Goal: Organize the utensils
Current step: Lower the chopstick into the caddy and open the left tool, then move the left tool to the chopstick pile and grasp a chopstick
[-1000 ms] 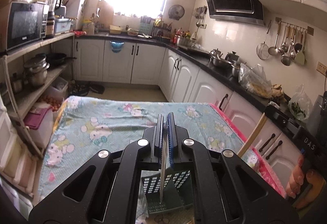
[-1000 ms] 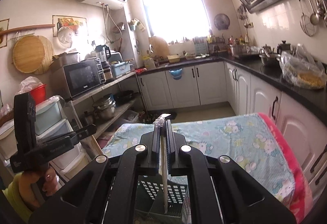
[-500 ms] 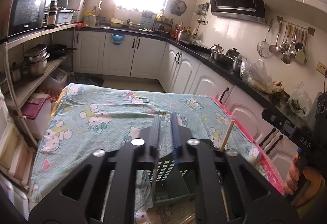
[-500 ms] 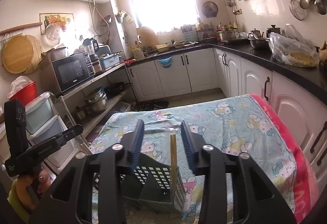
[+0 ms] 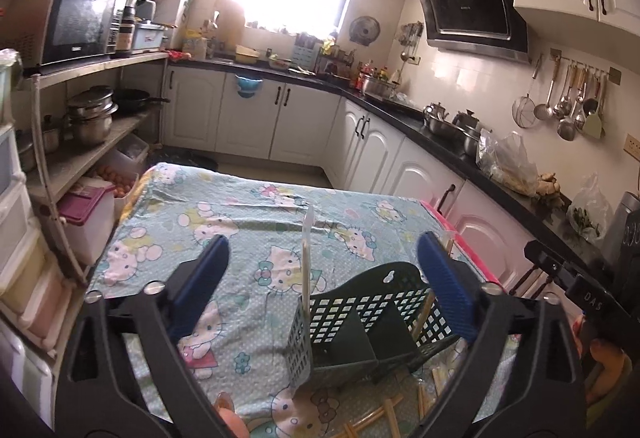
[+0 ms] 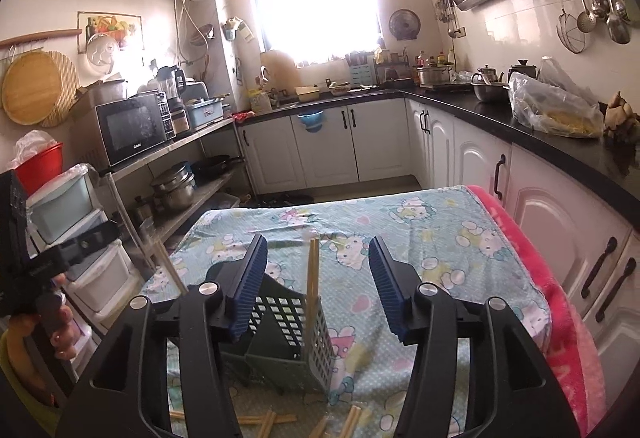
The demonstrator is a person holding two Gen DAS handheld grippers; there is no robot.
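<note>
Chopsticks (image 6: 312, 278) now stand in the green utensil basket (image 5: 360, 322) near the table's near edge, so part is done; more chopsticks (image 6: 264, 422) lie loose on the cartoon tablecloth (image 5: 240, 214) beside it. A second ago my left gripper (image 5: 322, 278) and right gripper (image 6: 318, 286) each pinched a pair; now both gape wide, empty.

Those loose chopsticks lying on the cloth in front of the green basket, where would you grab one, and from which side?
Probably at mid-length, from straight above. The loose chopsticks lie flat on the tablecloth, near the green basket, so only their tops are free. Set the open right tool with its jaws across the stick, not along it; a thin rod gripped near one end would likely tip.
</note>
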